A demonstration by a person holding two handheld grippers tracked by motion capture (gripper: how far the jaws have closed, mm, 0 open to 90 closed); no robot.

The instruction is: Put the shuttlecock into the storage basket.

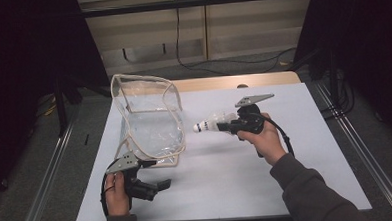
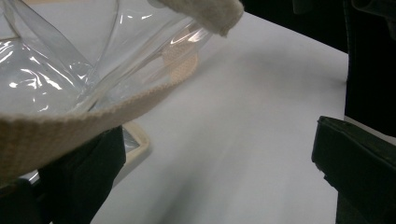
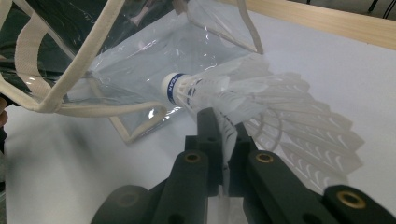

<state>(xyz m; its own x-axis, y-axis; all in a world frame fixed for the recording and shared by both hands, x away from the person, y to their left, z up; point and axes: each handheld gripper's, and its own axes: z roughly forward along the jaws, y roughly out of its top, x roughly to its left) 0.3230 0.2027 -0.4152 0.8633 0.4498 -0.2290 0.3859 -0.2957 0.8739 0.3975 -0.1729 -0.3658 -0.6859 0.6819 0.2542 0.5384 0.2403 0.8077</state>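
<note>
Shuttlecock [image 3: 219, 95] is pinched by its feathers in the right hand-held gripper [image 1: 233, 124], jaws closed on it almost completely, cork pointing toward nine o'clock at the clear bag [image 1: 149, 117], above the bench [image 1: 287, 176]. The left hand-held gripper [image 1: 154, 175], at the bag's seven o'clock, has one jaw under the cream rim strap [image 2: 70, 128]; its jaws stand wide apart, gripping nothing. Risk: the mouth of the soft bag may sag, so the cork catches the rim. The thin feathers could also crush or slip.
</note>
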